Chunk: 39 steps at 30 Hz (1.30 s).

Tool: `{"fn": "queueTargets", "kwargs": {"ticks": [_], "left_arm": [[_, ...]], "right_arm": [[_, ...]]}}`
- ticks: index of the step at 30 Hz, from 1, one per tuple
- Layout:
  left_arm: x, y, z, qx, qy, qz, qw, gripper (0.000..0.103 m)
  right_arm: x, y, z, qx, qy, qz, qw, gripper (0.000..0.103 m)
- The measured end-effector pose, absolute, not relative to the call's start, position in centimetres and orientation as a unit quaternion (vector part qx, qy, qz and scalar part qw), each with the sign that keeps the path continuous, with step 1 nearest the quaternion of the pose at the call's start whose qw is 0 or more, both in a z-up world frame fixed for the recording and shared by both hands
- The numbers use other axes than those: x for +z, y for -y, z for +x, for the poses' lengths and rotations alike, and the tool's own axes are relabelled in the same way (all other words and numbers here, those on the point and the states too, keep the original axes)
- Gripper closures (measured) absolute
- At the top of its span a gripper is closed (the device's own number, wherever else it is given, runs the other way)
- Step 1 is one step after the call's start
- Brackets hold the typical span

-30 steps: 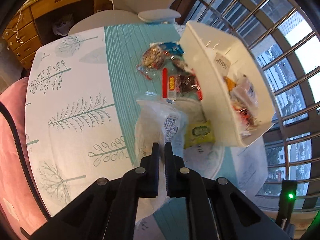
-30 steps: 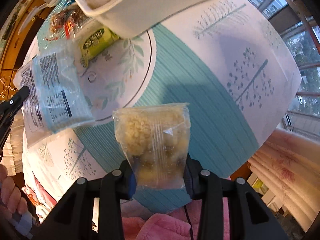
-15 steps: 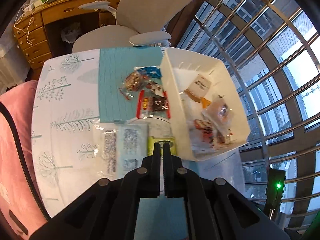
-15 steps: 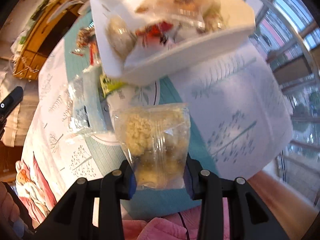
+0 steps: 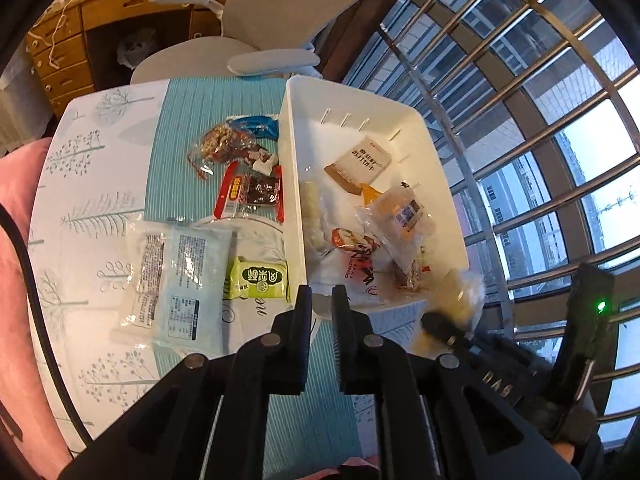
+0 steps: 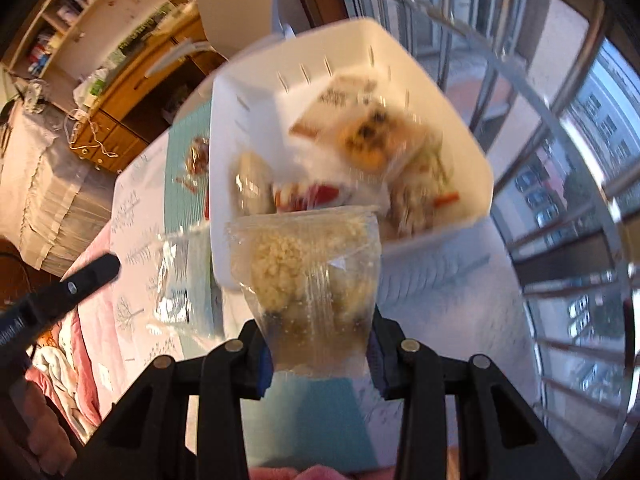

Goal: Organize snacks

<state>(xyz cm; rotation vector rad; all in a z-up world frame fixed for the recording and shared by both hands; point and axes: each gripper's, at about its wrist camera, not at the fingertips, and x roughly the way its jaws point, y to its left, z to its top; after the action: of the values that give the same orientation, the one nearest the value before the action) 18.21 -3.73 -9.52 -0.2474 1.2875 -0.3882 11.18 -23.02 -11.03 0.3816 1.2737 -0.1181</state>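
Observation:
A white bin [image 5: 296,152] with several snack packets stands on the table's right side; it also shows in the right wrist view [image 6: 224,184]. My right gripper [image 6: 320,344] is shut on a clear bag of yellow crumbly snack [image 6: 308,272], held just before the bin's near rim; the bag also shows in the left wrist view [image 5: 460,296]. My left gripper [image 5: 321,300] is empty with jaws nearly together, above the table by the bin's near corner. A pale blue packet [image 5: 184,280], a green packet [image 5: 260,280] and a red packet [image 5: 248,192] lie left of the bin.
More loose snacks [image 5: 228,144] lie at the far side of the tablecloth [image 5: 88,184]. A grey office chair [image 5: 256,32] and wooden drawers [image 5: 60,52] stand beyond the table. Window bars [image 5: 540,120] run along the right. Pink bedding [image 5: 16,280] lies at the left.
My right gripper has carried the yellow snack bag up and forward to the bin's near rim. My left gripper has let go of the pale blue packet and risen.

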Motion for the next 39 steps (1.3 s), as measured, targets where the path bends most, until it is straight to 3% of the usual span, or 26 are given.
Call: {"fn": "queueTargets", "kwargs": {"ticks": [8, 12, 14, 16, 21, 27, 39], "left_arm": [[-11.4, 3.3, 18.3, -0.14, -0.62, -0.127, 0.761, 0.094], [-12.2, 2.9, 18.3, -0.114, -0.64, -0.112, 0.752, 0.072], [-12.8, 2.6, 18.2, -0.103, -0.653, -0.103, 0.743, 0.068], [-13.3, 2.3, 18.1, -0.095, -0.665, -0.093, 0.735, 0.053], [-13.9, 1.3, 17.8, -0.084, -0.68, -0.085, 0.724, 0.031], [-15.4, -0.5, 17.6, -0.074, -0.698, -0.061, 0.709, 0.023], [-19.1, -3.6, 19.0, -0.121, -0.715, -0.029, 0.688, 0.022]], "right_arm": [[-11.6, 25.3, 13.4, -0.035, -0.575, 0.178, 0.798, 0.065], [-12.9, 26.2, 14.2, -0.026, -0.578, 0.215, 0.787, 0.064], [-13.4, 26.4, 14.3, -0.027, -0.582, 0.221, 0.782, 0.059], [-13.6, 26.7, 14.3, -0.025, -0.579, 0.233, 0.781, 0.056], [-13.1, 26.6, 14.2, -0.022, -0.568, 0.245, 0.785, 0.05], [-12.8, 25.8, 13.7, -0.029, -0.562, 0.253, 0.787, 0.047], [-12.2, 21.7, 11.7, -0.059, -0.566, 0.28, 0.773, 0.047]]}}
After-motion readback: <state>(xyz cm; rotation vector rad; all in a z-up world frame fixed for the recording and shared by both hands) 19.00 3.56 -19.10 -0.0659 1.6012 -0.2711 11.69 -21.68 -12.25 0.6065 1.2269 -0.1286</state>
